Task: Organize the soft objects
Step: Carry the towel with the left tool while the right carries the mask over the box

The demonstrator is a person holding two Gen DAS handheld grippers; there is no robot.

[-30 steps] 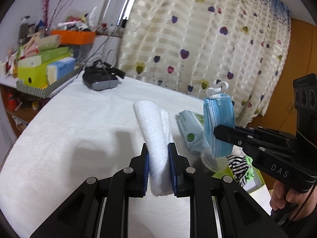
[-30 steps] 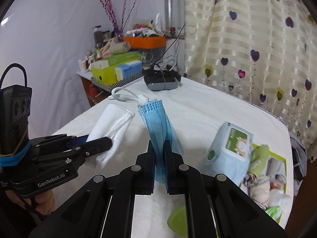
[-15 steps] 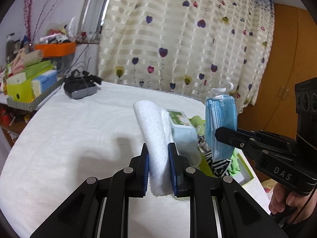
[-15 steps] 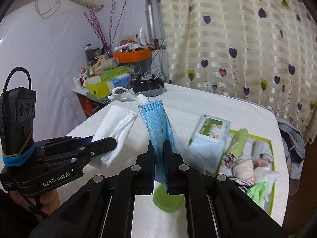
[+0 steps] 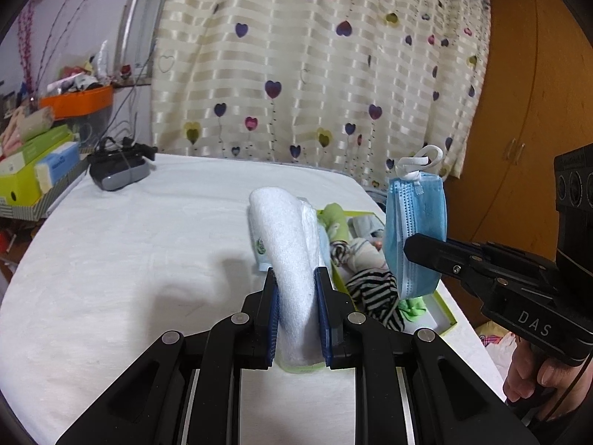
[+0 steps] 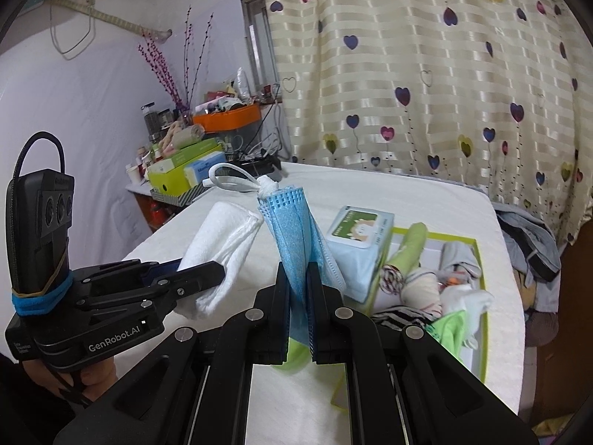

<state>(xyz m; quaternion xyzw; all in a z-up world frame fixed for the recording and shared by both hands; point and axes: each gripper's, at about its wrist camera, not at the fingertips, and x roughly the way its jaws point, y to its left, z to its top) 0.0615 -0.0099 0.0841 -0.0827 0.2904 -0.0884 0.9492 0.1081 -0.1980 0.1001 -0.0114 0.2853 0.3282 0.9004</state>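
**Towel and mask held aloft near a crowded tray**

Two handheld grippers are seen above a surface [image 5: 111, 259] covered in white cloth. The left gripper [image 5: 295, 315] is clamped on a folded white towel [image 5: 285, 244], which stands upright between its blue pads. The right gripper [image 6: 298, 311] is closed on a folded blue face mask [image 6: 292, 237], whose knotted white ear loops [image 6: 237, 181] stick out at the top. Both items are held in the air, side by side and apart from each other.

Ahead and to the right, a shallow tray with a green rim [image 6: 478, 296] lies on the surface, already packed with rolled socks and small cloths [image 6: 426, 289]. A pack of wet wipes [image 6: 357, 244] rests against the tray's left edge.

Several risks can be judged from this. Little bare space is left in the tray, so a released item may land on the pile and roll out. The towel, gripped only near its lower end, may unfold or flop over when released. The mask's loops could catch on a gripper finger. The two grippers, held close together, may be knocked against each other.
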